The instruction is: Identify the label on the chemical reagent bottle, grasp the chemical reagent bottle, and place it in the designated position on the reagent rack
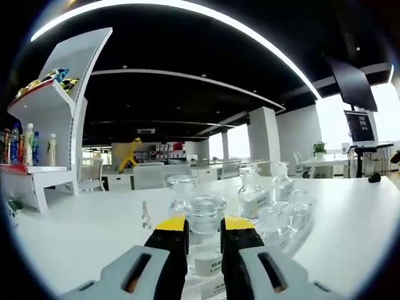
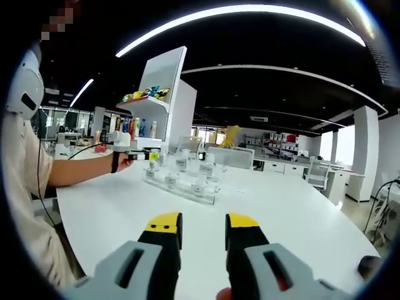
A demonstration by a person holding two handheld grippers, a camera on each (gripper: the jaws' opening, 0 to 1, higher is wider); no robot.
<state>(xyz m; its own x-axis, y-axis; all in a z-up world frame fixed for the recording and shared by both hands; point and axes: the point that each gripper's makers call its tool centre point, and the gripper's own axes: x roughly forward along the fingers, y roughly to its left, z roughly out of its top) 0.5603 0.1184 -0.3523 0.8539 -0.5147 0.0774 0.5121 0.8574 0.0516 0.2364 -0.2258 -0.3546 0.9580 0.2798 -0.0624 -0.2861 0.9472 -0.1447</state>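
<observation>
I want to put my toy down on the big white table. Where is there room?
The round white table is bare between the right hand-held gripper and the clear acrylic rack, and beyond the rack. It is crowded at the rack, among the clear glass stoppered bottles, where the left hand-held gripper works.

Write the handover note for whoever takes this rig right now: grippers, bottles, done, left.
Left gripper: jaws closed around a clear glass reagent bottle, at the clear rack on the white table.
Right gripper: open, empty, held back over the table.
Other labelled bottles stand beside it on the rack.
Done: bottle gripped.
Left: whether it is already in its designated slot cannot be told; confirm the label, seat it, release.
</observation>
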